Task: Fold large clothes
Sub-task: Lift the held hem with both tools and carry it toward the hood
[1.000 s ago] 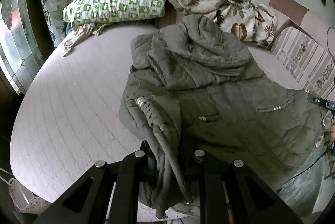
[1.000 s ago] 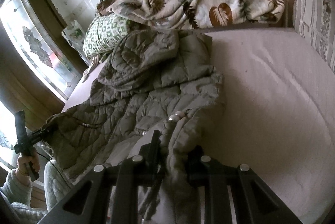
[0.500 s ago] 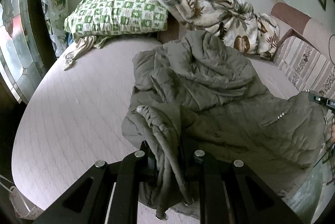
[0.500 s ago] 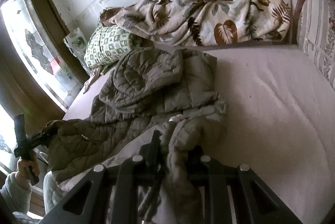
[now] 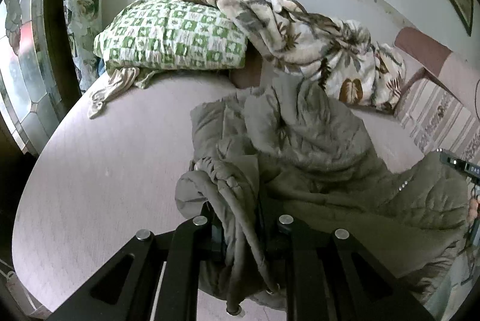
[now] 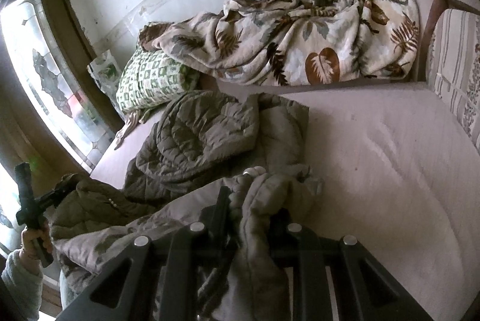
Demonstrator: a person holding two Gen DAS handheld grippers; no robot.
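Olive quilted jacket (image 5: 315, 147) on a bed, its near end lifted by two handheld grippers.

The jacket lies crumpled across the pale mattress (image 5: 99, 177), hood end toward the pillows. The left gripper (image 5: 240, 228) has its jaws pinching a gathered cuff and fold; the right gripper (image 6: 249, 219) likewise pinches bunched fabric. Over the last second both have raised the near end higher and carried it toward the hood, exposing the lighter lining, so a fold in half seems underway. Beyond lie a green checked pillow (image 5: 171, 33) and a leaf-print blanket (image 6: 300, 30).
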